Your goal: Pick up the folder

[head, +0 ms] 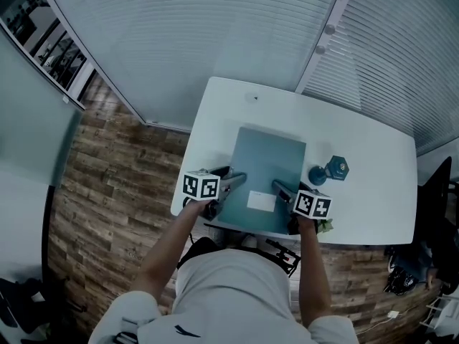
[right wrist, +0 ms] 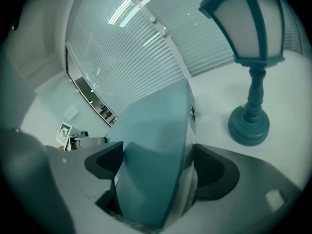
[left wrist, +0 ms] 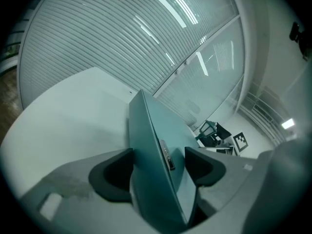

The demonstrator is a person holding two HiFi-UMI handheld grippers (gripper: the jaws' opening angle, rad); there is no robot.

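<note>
A teal-grey folder (head: 269, 167) with a white label lies on the white table (head: 358, 156), its near edge at the table's front. My left gripper (head: 235, 180) is shut on the folder's near left corner, my right gripper (head: 281, 188) on its near right corner. In the left gripper view the folder (left wrist: 146, 130) stands edge-on, filling the space between the dark pads of the left gripper (left wrist: 158, 167). In the right gripper view the folder (right wrist: 156, 126) likewise fills the right gripper (right wrist: 156, 167) from pad to pad.
A small teal lantern lamp (head: 336, 168) (right wrist: 251, 57) stands on the table just right of the folder, close to my right gripper. Blinded glass walls run behind the table. Wood floor lies to the left, and a dark chair (head: 437, 192) sits at the right.
</note>
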